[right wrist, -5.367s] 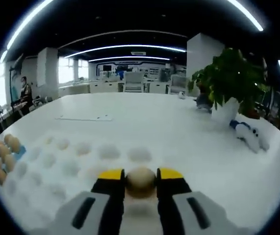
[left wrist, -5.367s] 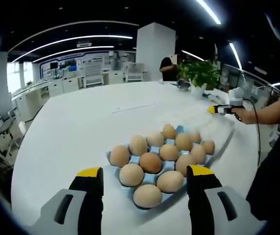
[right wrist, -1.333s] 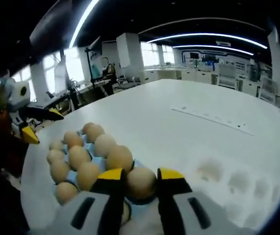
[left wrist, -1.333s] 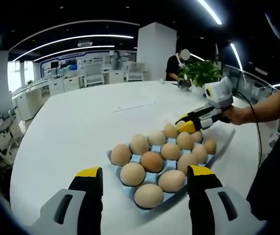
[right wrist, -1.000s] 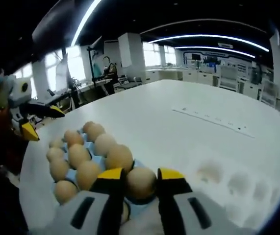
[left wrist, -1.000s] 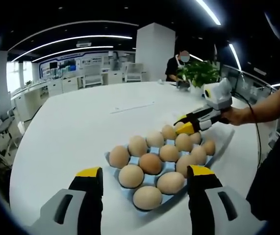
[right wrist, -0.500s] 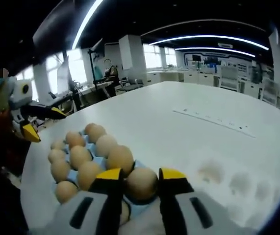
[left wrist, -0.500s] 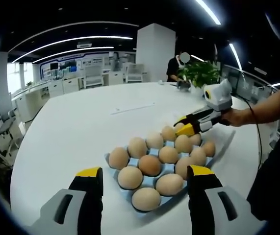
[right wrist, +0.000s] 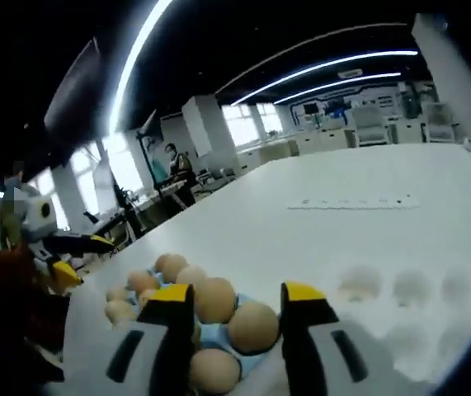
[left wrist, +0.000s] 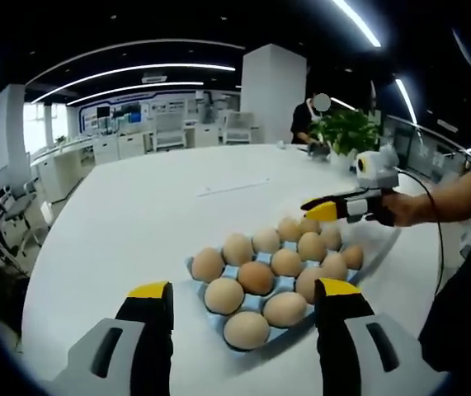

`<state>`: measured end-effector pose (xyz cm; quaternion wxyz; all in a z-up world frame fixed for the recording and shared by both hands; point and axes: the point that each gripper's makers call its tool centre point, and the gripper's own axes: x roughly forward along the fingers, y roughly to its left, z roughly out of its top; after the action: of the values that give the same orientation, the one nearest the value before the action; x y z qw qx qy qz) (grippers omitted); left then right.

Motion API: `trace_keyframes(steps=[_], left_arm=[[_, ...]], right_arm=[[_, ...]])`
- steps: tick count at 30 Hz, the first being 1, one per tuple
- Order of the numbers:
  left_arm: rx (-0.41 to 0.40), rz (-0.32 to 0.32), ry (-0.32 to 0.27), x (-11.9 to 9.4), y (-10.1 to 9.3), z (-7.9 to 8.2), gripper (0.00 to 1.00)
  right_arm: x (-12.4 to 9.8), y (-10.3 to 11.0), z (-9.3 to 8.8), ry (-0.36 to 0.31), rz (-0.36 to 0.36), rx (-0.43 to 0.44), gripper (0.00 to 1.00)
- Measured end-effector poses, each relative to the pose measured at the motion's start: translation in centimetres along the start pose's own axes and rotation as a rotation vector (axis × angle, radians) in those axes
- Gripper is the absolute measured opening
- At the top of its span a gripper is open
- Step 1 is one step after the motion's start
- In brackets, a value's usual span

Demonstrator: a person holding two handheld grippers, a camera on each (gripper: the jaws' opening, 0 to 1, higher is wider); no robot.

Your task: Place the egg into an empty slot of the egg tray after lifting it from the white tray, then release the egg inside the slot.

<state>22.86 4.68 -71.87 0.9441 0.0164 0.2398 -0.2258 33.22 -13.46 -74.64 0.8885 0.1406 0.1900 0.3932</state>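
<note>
Right gripper view: right gripper (right wrist: 233, 299) spread, nothing pinched, low centre over egg tray (right wrist: 210, 338); egg (right wrist: 254, 325) seated. Risk: careless withdrawal could clip neighbours.

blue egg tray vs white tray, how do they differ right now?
The blue egg tray holds brown eggs in nearly every slot; the white tray has only bare hollows. The blue egg tray stands out against the white table; the white tray nearly blends into it. Both are dimpled trays lying side by side on that table.
</note>
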Motion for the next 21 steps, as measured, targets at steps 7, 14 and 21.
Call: trace_keyframes(steps=[7, 14, 21], left_arm=[[-0.050, 0.000, -0.089, -1.0, -1.9, 2.5, 0.69], [-0.078, -0.140, -0.177, -0.7, -7.0, 4.6, 0.69], [-0.090, -0.354, -0.263, 0.6, -12.7, 7.2, 0.68]], right_arm=[[-6.0, -2.7, 4.3, -0.260, -0.106, 0.185, 0.43], [-13.9, -4.3, 6.8, -0.534, -0.211, 0.338, 0.42], [-22.2, 2.0, 16.3, -0.854, -0.175, 0.181, 0.40]])
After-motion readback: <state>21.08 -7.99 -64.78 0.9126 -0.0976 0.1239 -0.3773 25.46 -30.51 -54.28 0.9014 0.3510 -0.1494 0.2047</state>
